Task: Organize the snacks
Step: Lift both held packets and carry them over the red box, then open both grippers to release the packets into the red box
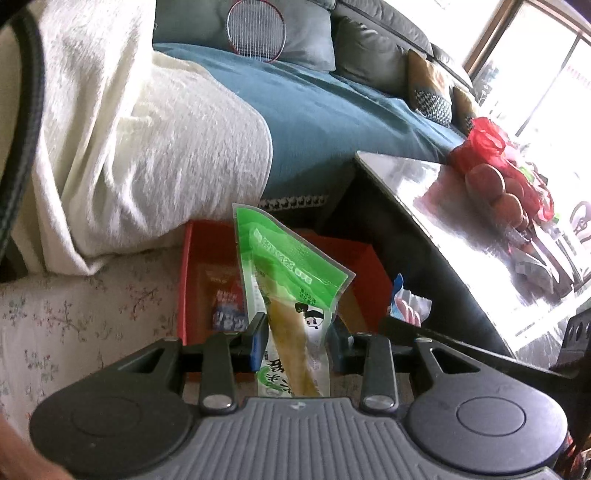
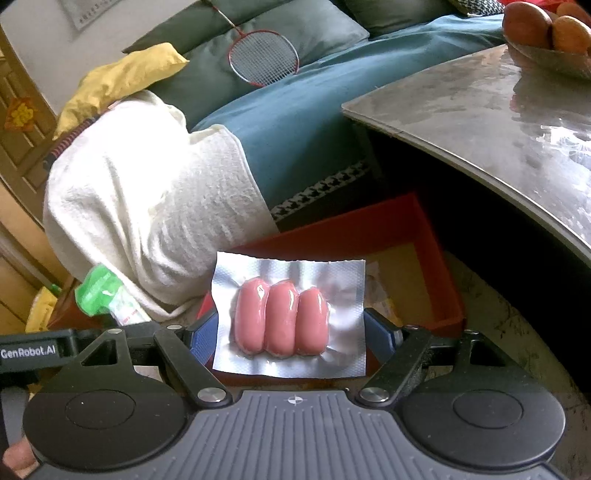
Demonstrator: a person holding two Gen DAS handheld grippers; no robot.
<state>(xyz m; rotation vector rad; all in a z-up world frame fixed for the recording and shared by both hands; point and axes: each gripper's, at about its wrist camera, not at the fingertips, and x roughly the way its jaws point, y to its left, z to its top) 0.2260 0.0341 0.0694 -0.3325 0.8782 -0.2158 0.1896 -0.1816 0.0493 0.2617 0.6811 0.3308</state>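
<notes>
My left gripper [image 1: 295, 341] is shut on a green snack pouch [image 1: 286, 280] with a panda print, held upright above a red box [image 1: 188, 266]. A few small packets [image 1: 227, 306] lie inside that box. In the right wrist view my right gripper [image 2: 295, 334] is shut on a silver vacuum pack of three pink sausages [image 2: 282, 319], pressed flat between its blue pads over the same red box [image 2: 439, 251]. The green pouch [image 2: 107, 295] shows at the left edge of that view, and the sausage pack [image 1: 408, 302] shows at the right of the left wrist view.
A sofa with a teal cover [image 1: 314, 107] and a white blanket [image 1: 147, 147] stands behind the box. A glossy table [image 2: 498, 122] on the right bears a bowl of fruit [image 2: 546, 33]. A badminton racket [image 2: 264, 57] leans on the cushions. A floral cloth [image 1: 74, 314] lies left.
</notes>
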